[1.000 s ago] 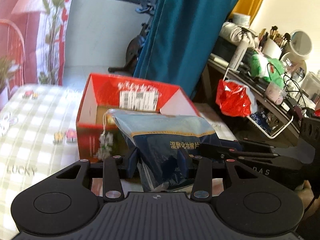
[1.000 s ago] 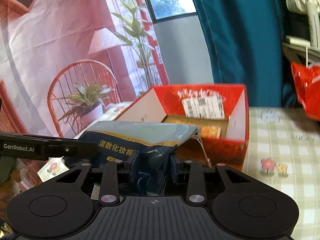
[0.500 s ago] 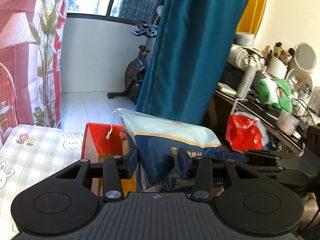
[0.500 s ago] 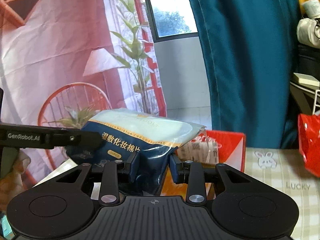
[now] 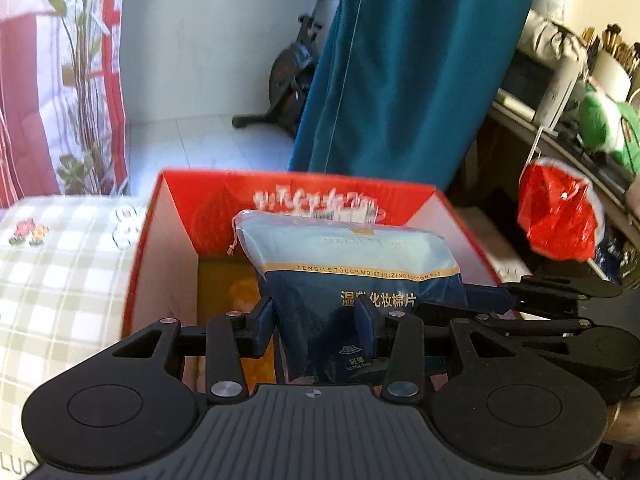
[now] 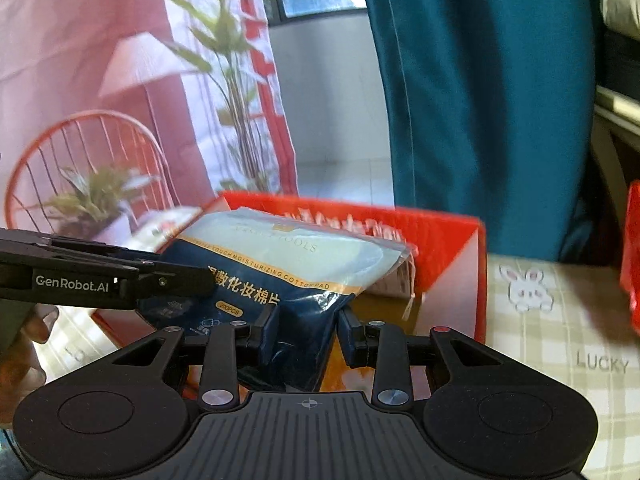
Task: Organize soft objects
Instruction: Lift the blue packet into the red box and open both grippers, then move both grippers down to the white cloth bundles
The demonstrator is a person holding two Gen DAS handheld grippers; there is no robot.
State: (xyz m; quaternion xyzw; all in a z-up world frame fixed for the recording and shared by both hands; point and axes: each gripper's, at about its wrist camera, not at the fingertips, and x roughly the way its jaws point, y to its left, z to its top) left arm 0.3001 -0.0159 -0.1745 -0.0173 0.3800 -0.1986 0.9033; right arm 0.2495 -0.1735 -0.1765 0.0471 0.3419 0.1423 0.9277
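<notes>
A soft blue and pale cotton pad bag (image 5: 352, 264) hangs over the open red cardboard box (image 5: 176, 216). My left gripper (image 5: 316, 320) is shut on the bag's lower end, and my right gripper (image 6: 306, 328) is shut on the same cotton pad bag (image 6: 288, 256) at its other corner. The red box (image 6: 452, 240) shows an orange packet on its floor. In the right wrist view the left gripper's black fingers (image 6: 160, 276) reach in from the left edge. In the left wrist view the right gripper's arm (image 5: 560, 292) shows at the right.
The box stands on a green and white checked cloth (image 5: 52, 280) with rabbit prints (image 6: 528, 284). A teal curtain (image 5: 400, 72) hangs behind it. A red plastic bag (image 5: 560, 216) hangs off a cluttered desk (image 5: 568, 128) at the right. An exercise bike (image 5: 292, 76) stands on the balcony.
Both grippers carried the bag up and forward, then lowered it over the box; the box's open inside now lies right under the bag. Both grips stay the same.
</notes>
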